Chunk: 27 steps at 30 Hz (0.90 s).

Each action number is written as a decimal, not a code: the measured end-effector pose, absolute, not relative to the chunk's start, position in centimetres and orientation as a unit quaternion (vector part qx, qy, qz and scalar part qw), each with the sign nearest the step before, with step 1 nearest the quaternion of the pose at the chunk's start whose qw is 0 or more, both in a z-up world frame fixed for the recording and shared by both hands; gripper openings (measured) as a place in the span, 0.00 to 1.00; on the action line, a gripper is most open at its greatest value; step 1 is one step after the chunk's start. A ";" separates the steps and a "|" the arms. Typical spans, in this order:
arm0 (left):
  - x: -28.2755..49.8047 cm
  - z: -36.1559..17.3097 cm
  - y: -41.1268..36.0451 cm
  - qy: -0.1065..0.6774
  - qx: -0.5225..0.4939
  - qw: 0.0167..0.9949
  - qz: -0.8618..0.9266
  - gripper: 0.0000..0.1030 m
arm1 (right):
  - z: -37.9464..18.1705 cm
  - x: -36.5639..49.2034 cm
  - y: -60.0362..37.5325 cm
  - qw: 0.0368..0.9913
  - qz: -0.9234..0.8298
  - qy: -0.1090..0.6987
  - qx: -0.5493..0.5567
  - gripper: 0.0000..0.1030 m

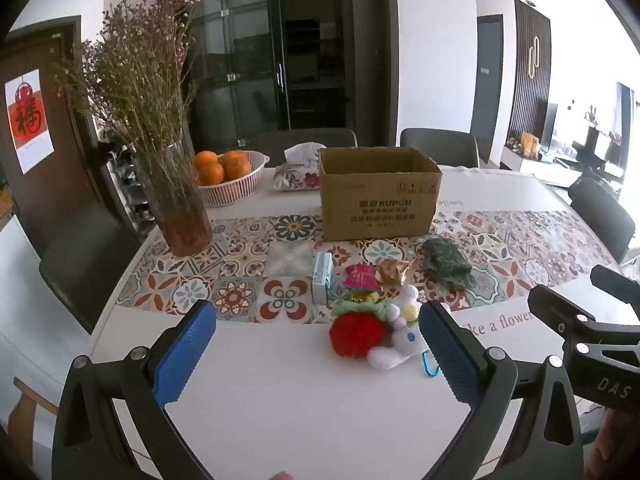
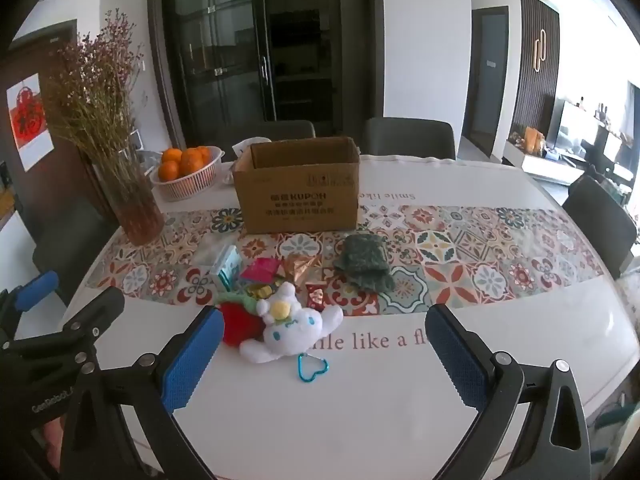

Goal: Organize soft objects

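At far left a clear glass vase of dried pinkish flowers [image 2: 134, 204] stands on the white table [image 2: 360, 412] with its patterned tile runner, and behind it a pale plastic basket [image 1: 236, 190] holds oranges: three countable from the left wrist, four from the right. A floral tissue pack [image 1: 298, 174] shows fully only in the left wrist view; the open brown cardboard box [image 2: 298, 200] hides most of it from the right.

Near the table's front lies the heap of small things: a light blue carton [image 2: 228, 268], a pink packet [image 2: 262, 270], a crumpled gold wrapper [image 2: 298, 272], a red fluffy pompom [image 1: 354, 334] and one white plush dog with a teal heart clip [image 2: 280, 330]. A small red sachet [image 2: 316, 296] appears only in the right wrist view. What lies under the plush is hard to make out. One folded dark green knitted cloth [image 2: 362, 262] lies apart, right of the heap.

The left gripper [image 1: 318, 354] and the right gripper [image 2: 320, 354] both hover with blue pads spread wide, nothing between them.
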State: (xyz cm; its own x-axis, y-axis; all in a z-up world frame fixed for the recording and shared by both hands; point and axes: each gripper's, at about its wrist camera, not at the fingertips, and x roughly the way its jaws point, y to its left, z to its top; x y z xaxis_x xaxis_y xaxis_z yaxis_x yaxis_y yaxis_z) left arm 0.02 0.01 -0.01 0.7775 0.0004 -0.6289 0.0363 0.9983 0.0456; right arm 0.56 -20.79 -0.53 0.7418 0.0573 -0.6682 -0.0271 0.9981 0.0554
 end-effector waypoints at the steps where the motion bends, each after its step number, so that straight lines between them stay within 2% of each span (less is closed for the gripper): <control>1: 0.0 0.0 0.0 0.335 0.026 0.942 -0.010 1.00 | -0.5 0.6 -20.9 0.932 0.025 0.360 0.028 0.99; 27: 0.0 0.4 -0.2 0.321 0.025 0.947 -0.015 1.00 | -0.7 0.8 -20.9 0.932 0.026 0.361 0.029 0.99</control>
